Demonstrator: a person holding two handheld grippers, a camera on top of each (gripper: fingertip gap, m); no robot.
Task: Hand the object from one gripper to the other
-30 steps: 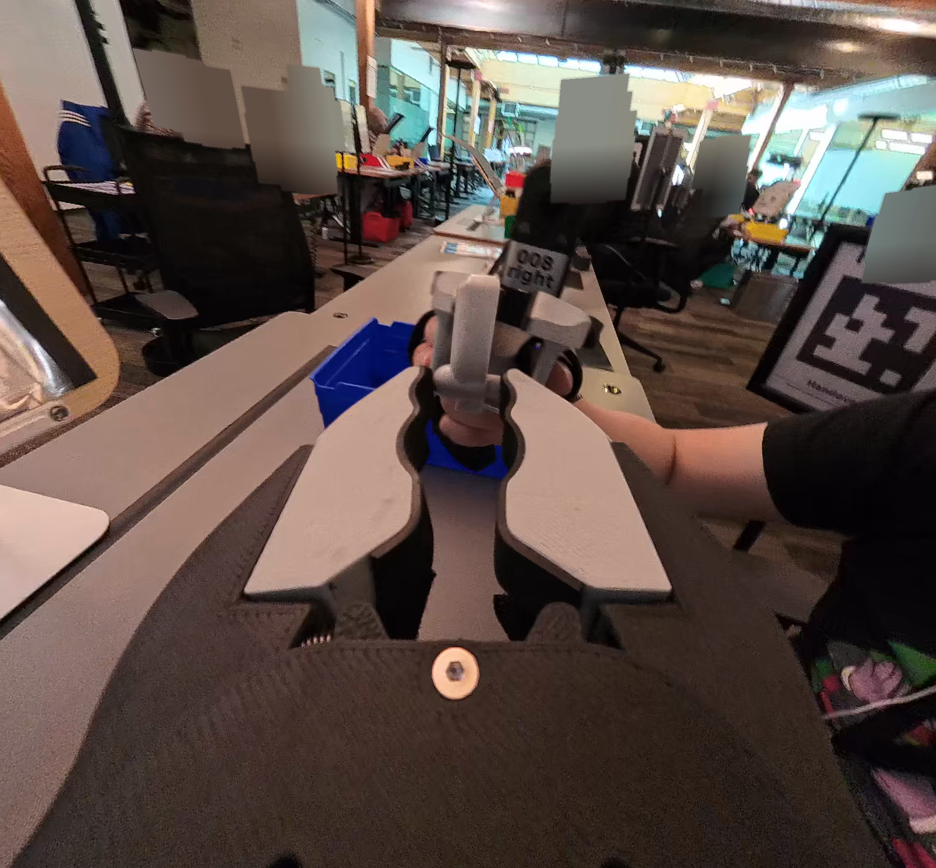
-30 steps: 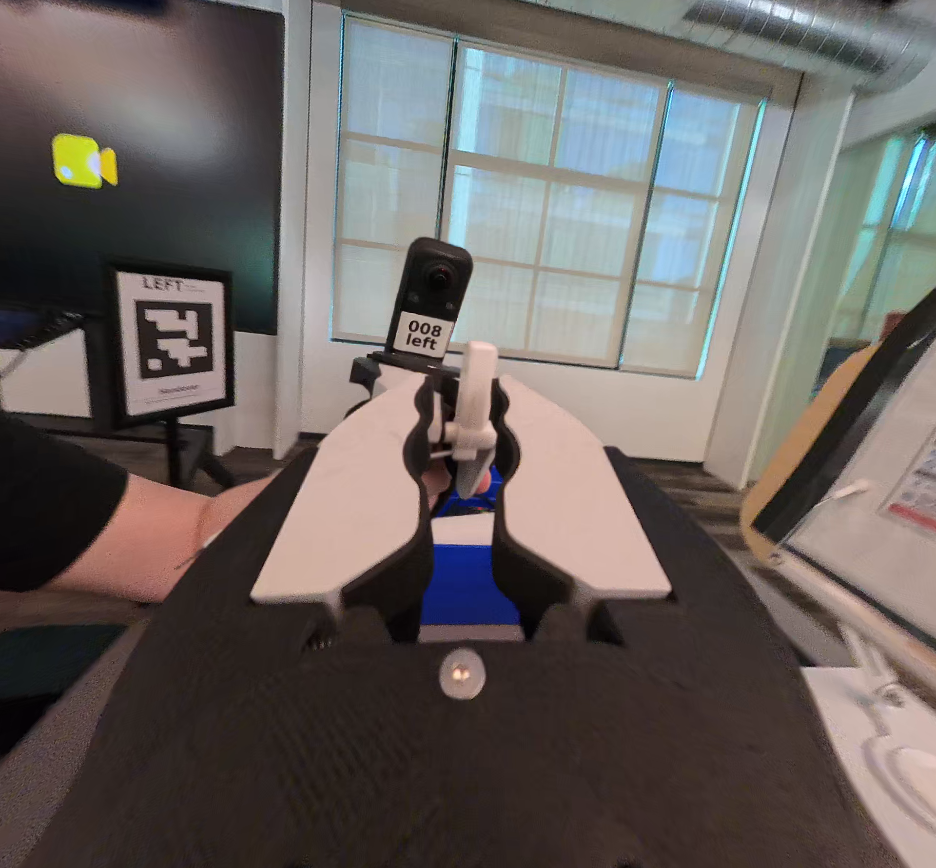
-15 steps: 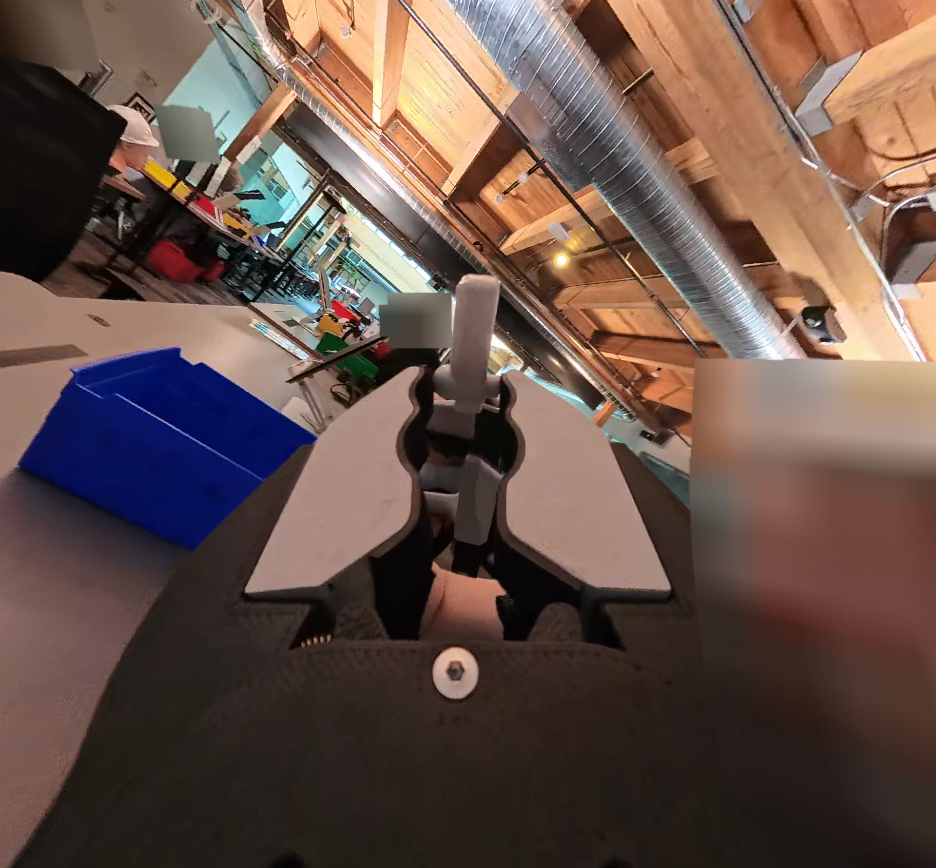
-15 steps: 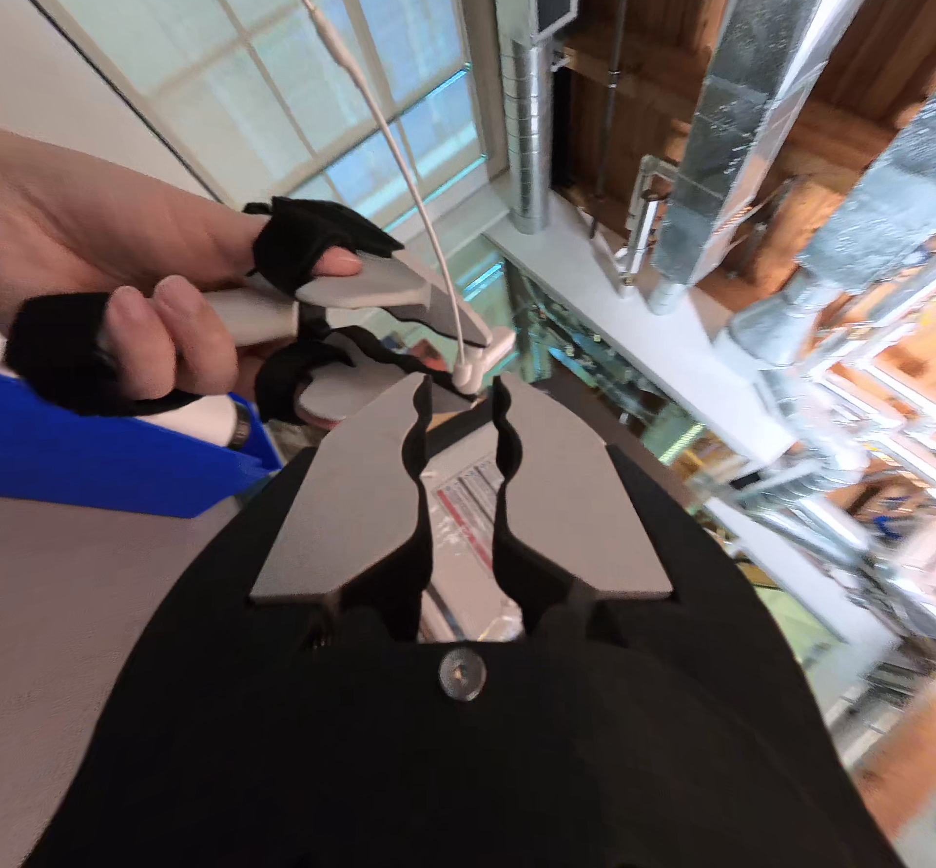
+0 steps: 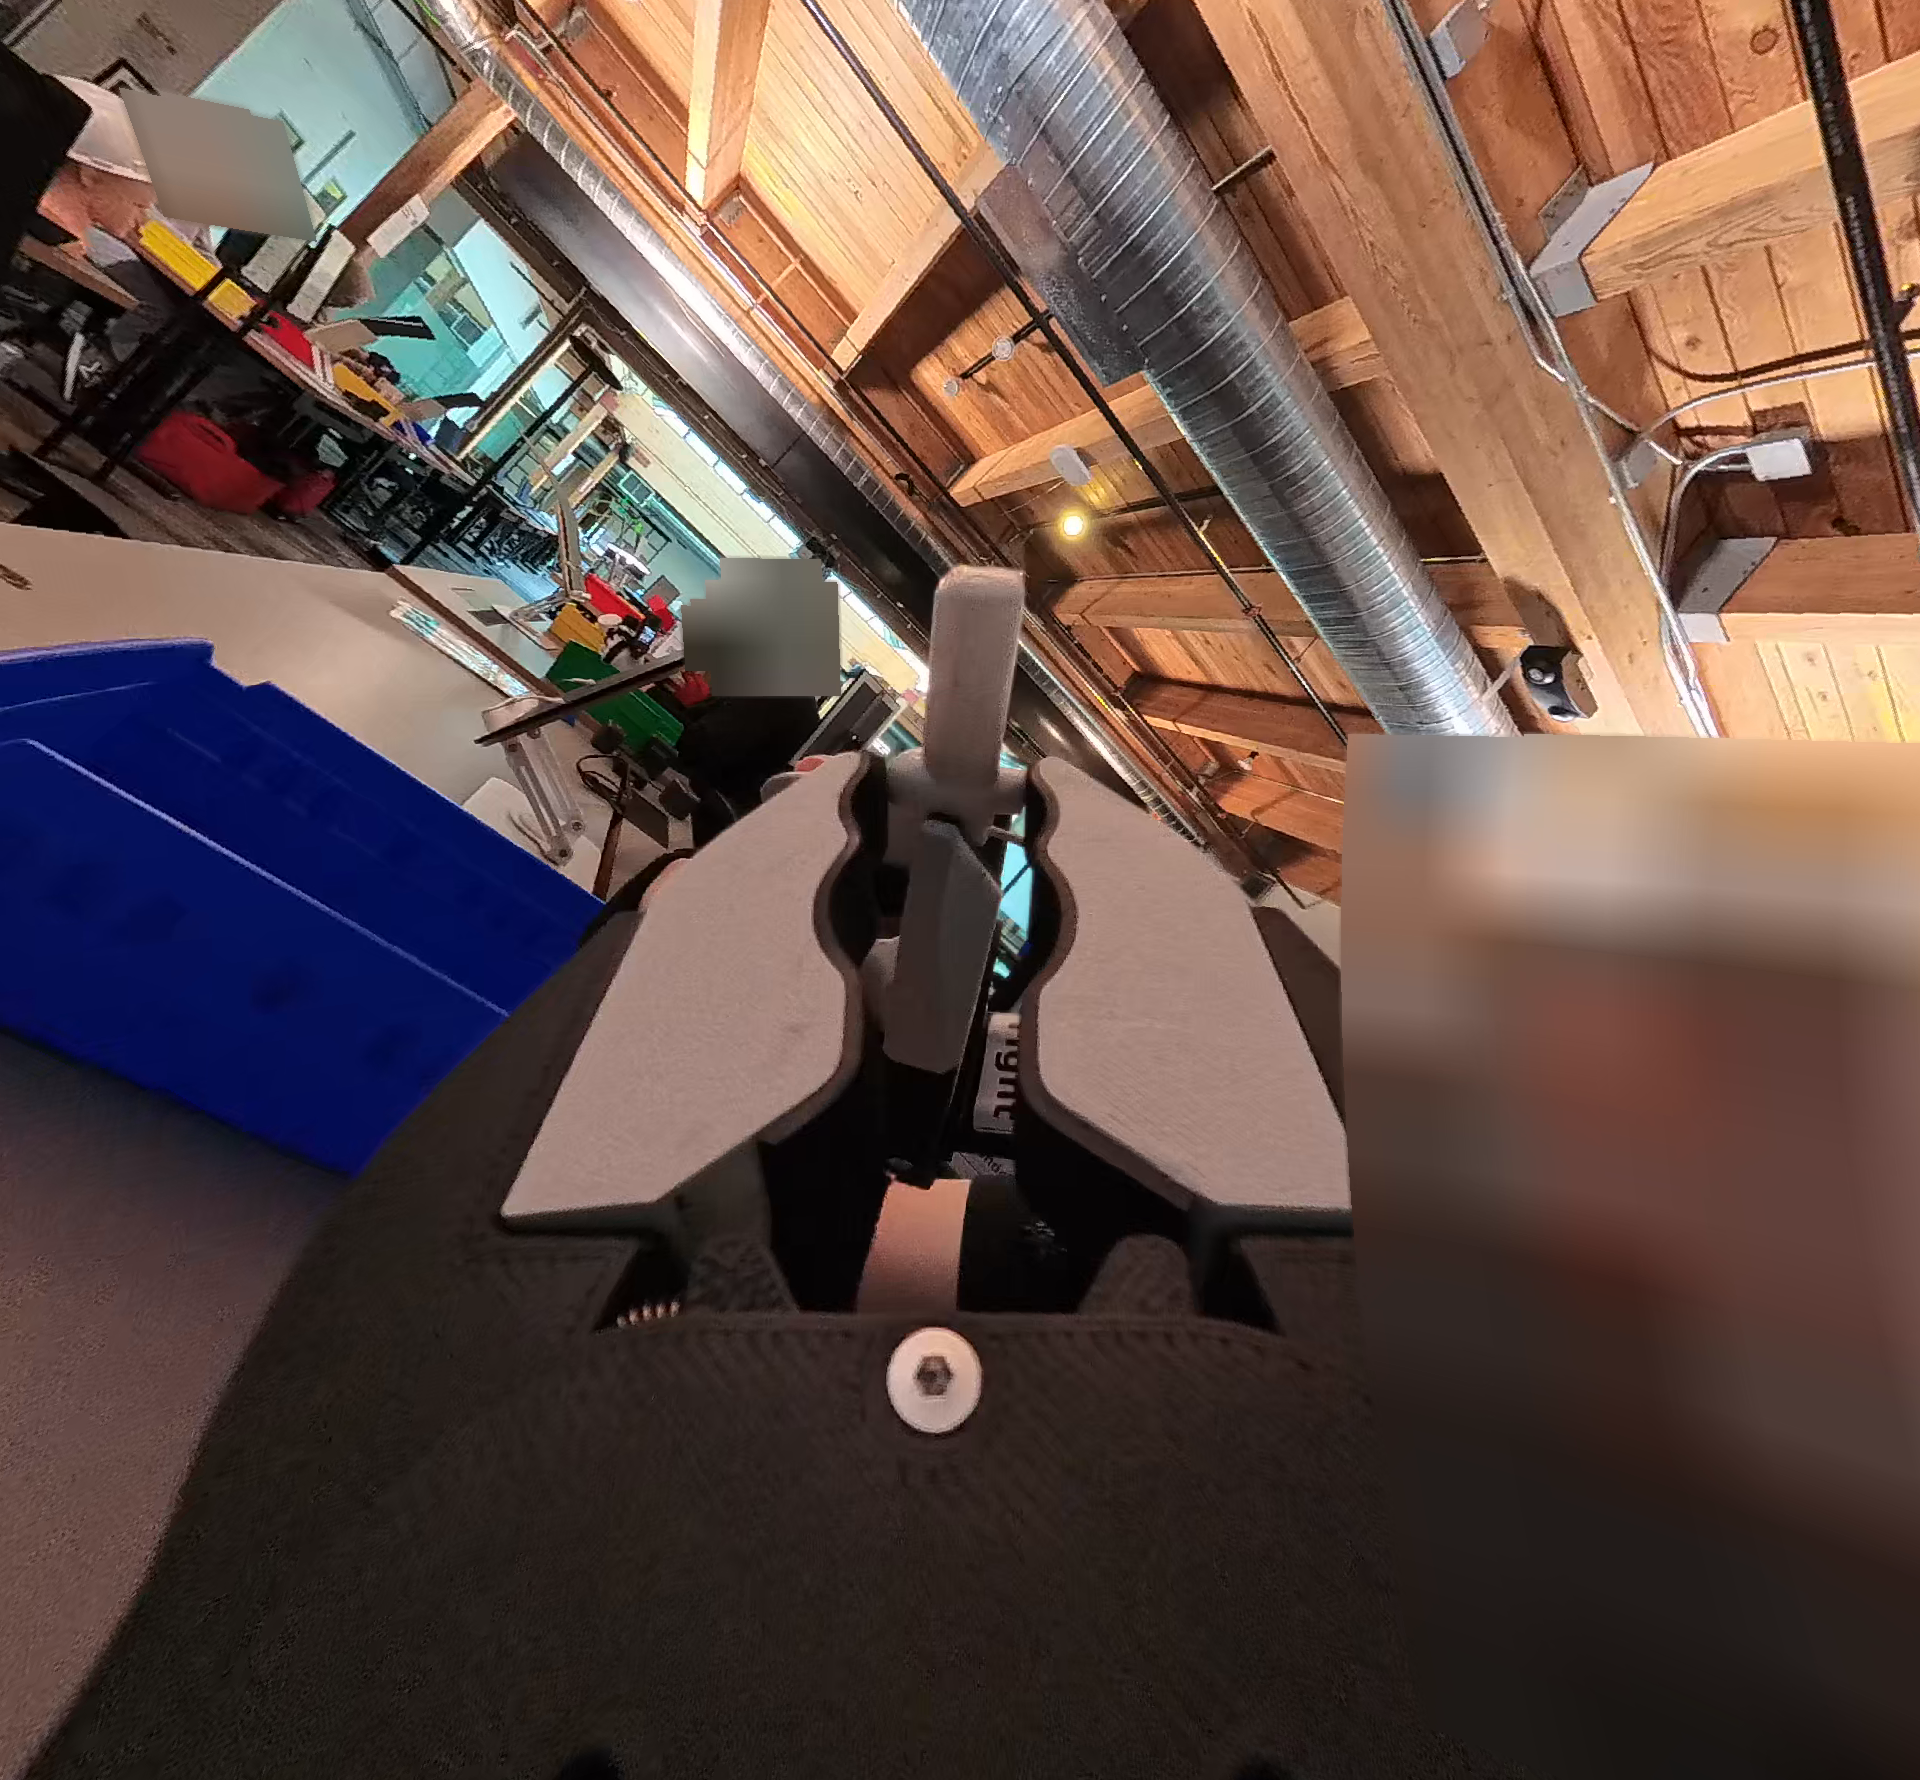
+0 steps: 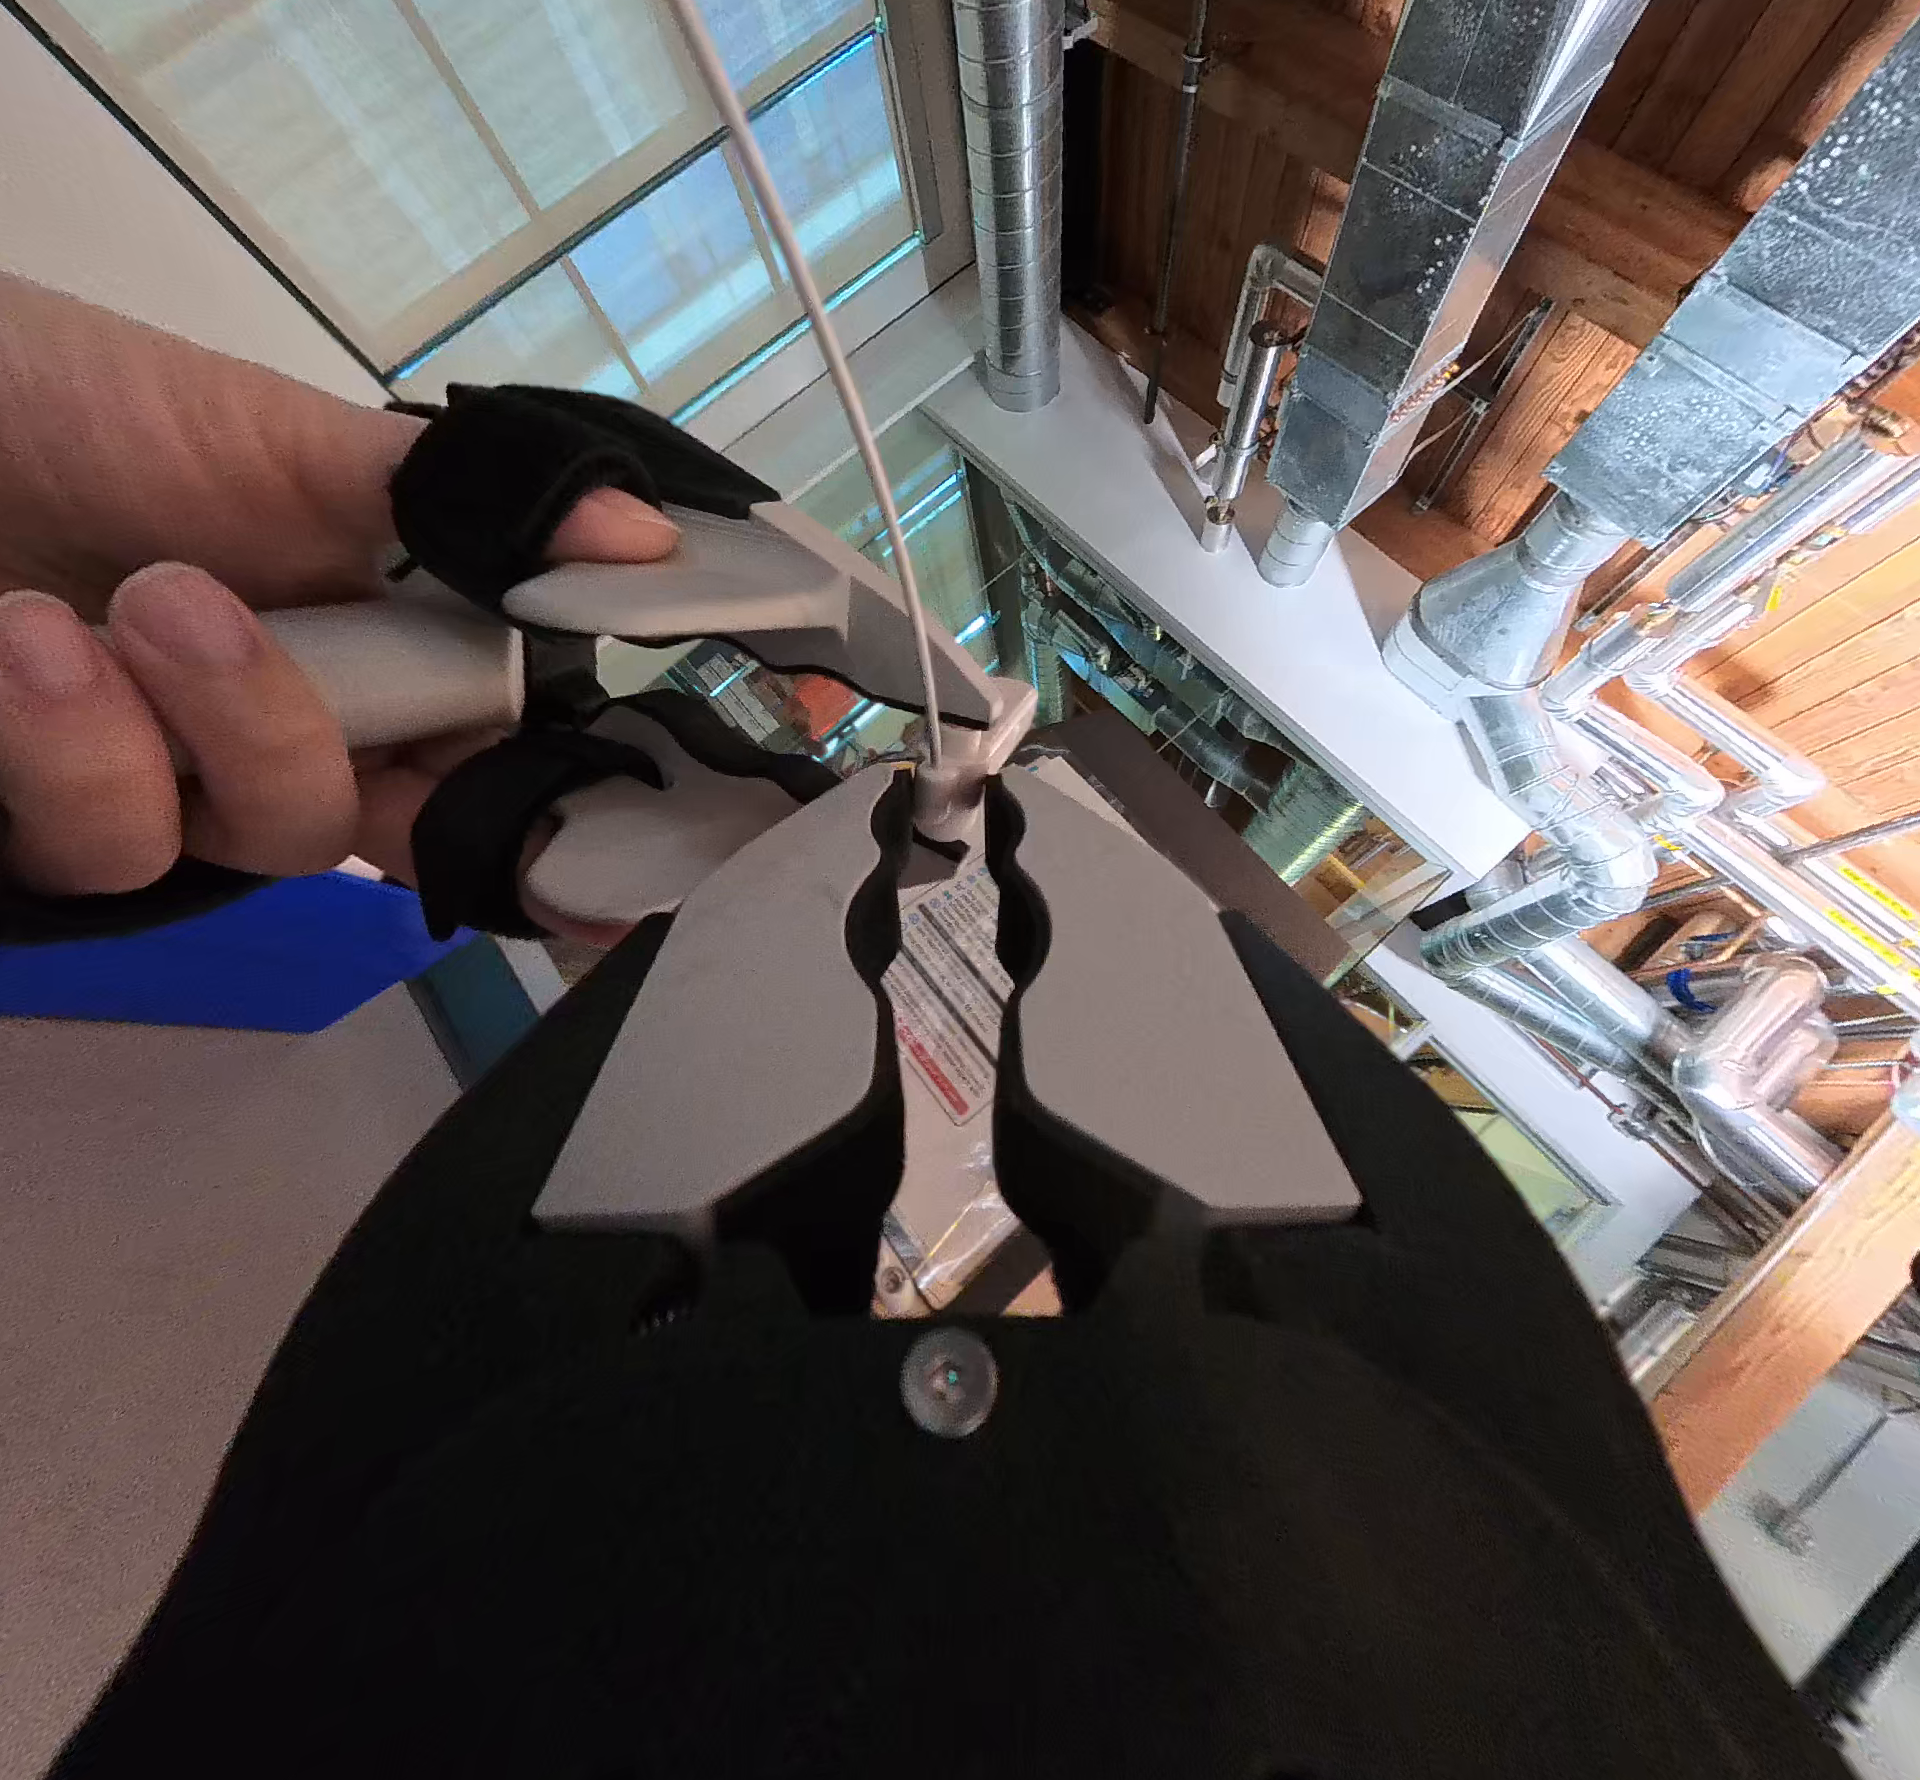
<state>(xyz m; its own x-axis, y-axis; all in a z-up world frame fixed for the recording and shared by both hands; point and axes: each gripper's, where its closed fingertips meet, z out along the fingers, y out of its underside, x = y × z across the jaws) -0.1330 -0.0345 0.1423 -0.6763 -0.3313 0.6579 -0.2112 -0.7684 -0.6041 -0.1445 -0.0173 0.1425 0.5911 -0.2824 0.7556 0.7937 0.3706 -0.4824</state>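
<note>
Between the tips of the left gripper [image 5: 951, 790], a small pale object [image 5: 971, 681] is pinched, its rounded stem standing up past the fingertips and a thin cord [image 6: 800, 296] running from it, as seen in the right wrist view. The left jaws are drawn in on it, nearly together. In the right wrist view the right gripper [image 6: 948, 795] is seen brought up to the same object [image 6: 961, 774] from below; its jaws are narrowly parted, with the object's lower end sitting at or just between the tips. Whether those tips already press on it cannot be told.

The handover is judged to be at the point of the second grip. It would be done well if the right jaws were closed squarely on the object's body, clear of the cord and of the left fingertips, and if the left jaws were opened only once that grip is felt to be firm. The two grippers should be kept steady relative to each other, since so small a piece could be twisted out or dropped. A blue bin [image 5: 218, 899] on the bench [image 5: 125, 1335] lies beside the grippers.
</note>
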